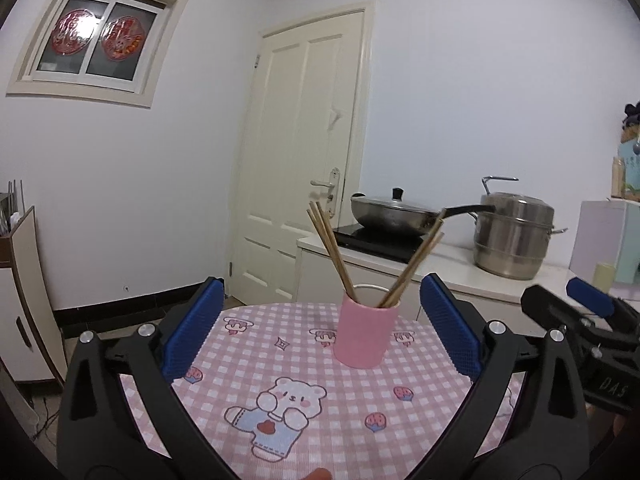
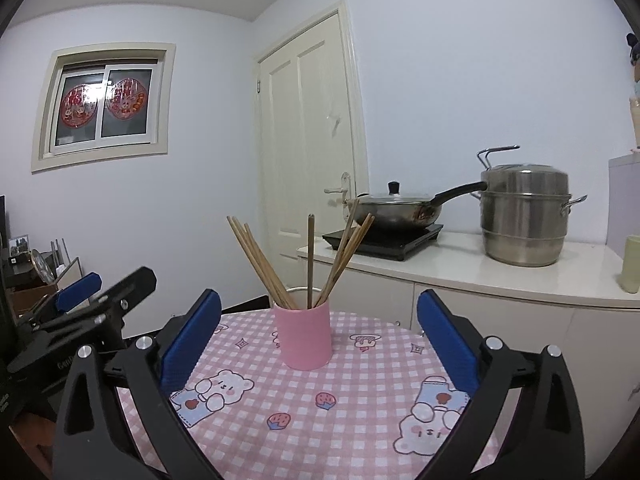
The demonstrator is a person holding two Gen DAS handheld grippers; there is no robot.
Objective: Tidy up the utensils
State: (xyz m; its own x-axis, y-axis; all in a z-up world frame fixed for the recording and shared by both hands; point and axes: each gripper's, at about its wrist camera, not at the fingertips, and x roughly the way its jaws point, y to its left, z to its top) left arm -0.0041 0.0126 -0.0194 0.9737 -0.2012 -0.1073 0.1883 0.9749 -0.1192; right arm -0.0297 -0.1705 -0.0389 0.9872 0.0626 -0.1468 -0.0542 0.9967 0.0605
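The left gripper (image 1: 320,328) and the right gripper (image 2: 318,330) both stand wide open with nothing between the pads. Ahead of the jaws, apart from them, a pink cup (image 1: 365,336) stands upright on the checked tablecloth (image 1: 280,352), holding wooden chopsticks (image 1: 332,254). The right gripper's body reads "DAS". Beyond, a lidded wok (image 2: 398,210) sits beside a steel steamer pot (image 2: 524,216).

A: Any lettering to be read?
B: "DAS" is seen in pale letters on the black plastic body of the right gripper (image 1: 591,322), at the left wrist view's right edge.
A: Elsewhere?
B: Partial print on the other gripper's body cannot be made out.
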